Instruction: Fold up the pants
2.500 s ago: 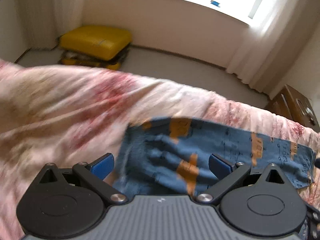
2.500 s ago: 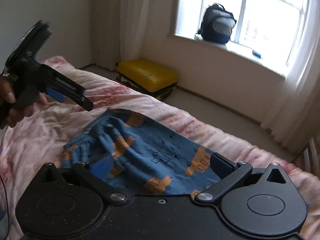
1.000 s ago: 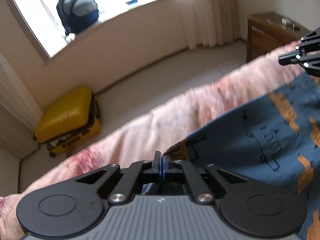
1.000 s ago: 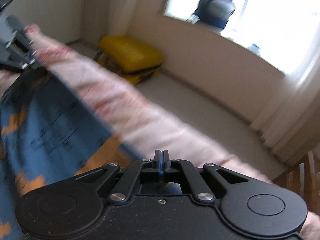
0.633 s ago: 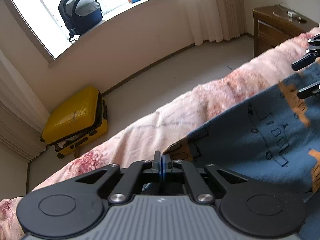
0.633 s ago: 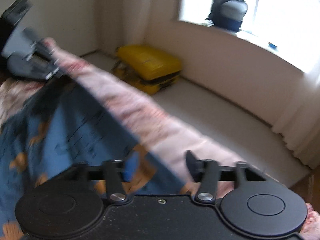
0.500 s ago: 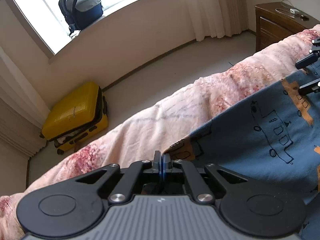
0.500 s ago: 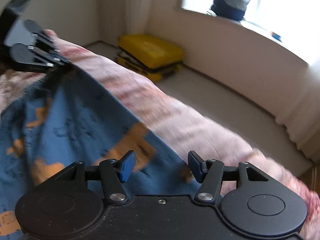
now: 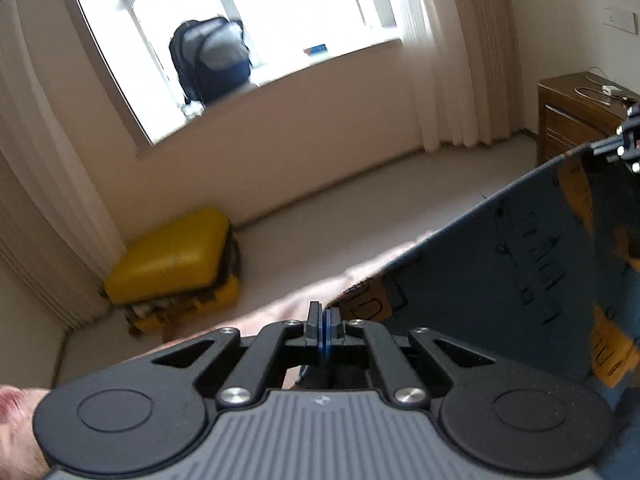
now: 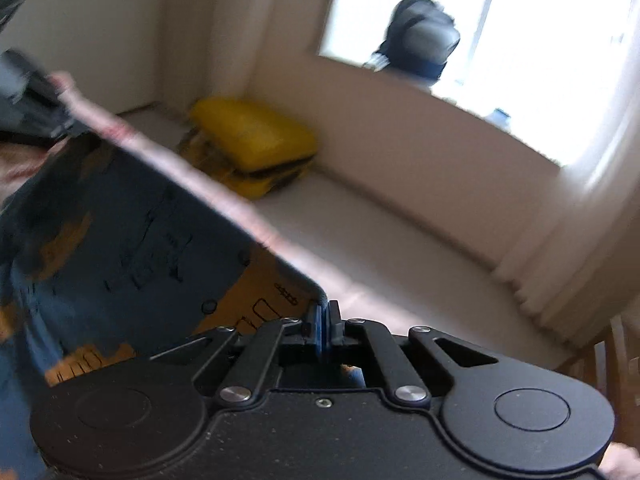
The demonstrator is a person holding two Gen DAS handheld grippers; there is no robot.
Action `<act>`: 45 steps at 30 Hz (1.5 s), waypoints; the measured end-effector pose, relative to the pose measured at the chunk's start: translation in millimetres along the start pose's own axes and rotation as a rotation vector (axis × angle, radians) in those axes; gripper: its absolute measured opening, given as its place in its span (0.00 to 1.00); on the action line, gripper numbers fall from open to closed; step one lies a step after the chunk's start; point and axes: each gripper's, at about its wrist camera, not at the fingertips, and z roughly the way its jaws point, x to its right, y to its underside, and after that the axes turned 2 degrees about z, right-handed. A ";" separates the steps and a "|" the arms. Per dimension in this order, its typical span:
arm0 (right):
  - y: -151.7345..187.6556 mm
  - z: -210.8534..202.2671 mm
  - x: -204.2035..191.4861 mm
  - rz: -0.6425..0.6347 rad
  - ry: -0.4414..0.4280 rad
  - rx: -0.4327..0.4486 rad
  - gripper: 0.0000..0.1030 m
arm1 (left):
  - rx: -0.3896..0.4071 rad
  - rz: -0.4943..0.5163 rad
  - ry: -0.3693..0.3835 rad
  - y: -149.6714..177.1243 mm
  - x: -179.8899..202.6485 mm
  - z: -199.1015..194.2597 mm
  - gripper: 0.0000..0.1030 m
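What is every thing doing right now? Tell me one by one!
Left gripper: shut, pinching a corner of the pants.
Right gripper: shut, pinching another corner of the pants.
Blue pants: lifted up, stretched tight between both grippers.
Yellow suitcase: lying flat on the floor, not fully closed, things showing in the gap.
Backpack: standing on the windowsill.
Curtains: pulled aside, window uncovered.
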 end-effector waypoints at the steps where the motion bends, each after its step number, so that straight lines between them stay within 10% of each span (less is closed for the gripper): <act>1: -3.7 1.7 -5.1 -0.019 0.033 0.015 0.00 | -0.003 0.006 -0.016 -0.8 2.1 3.1 0.00; 12: 7.2 31.5 -42.5 -0.157 0.108 -0.030 0.00 | -0.092 -0.043 -0.002 3.8 -2.7 38.1 0.00; 29: 93.2 -206.5 -89.5 -0.107 0.146 0.298 0.00 | 0.399 0.128 0.087 131.6 24.7 -131.1 0.00; 37: 159.2 -243.2 -139.3 -0.089 0.056 0.132 0.00 | 0.425 0.306 0.124 212.5 65.3 -145.7 0.00; 45: 180.1 -207.9 -175.0 -0.106 -0.035 -0.002 0.00 | 0.352 0.276 0.121 245.6 76.7 -112.0 0.00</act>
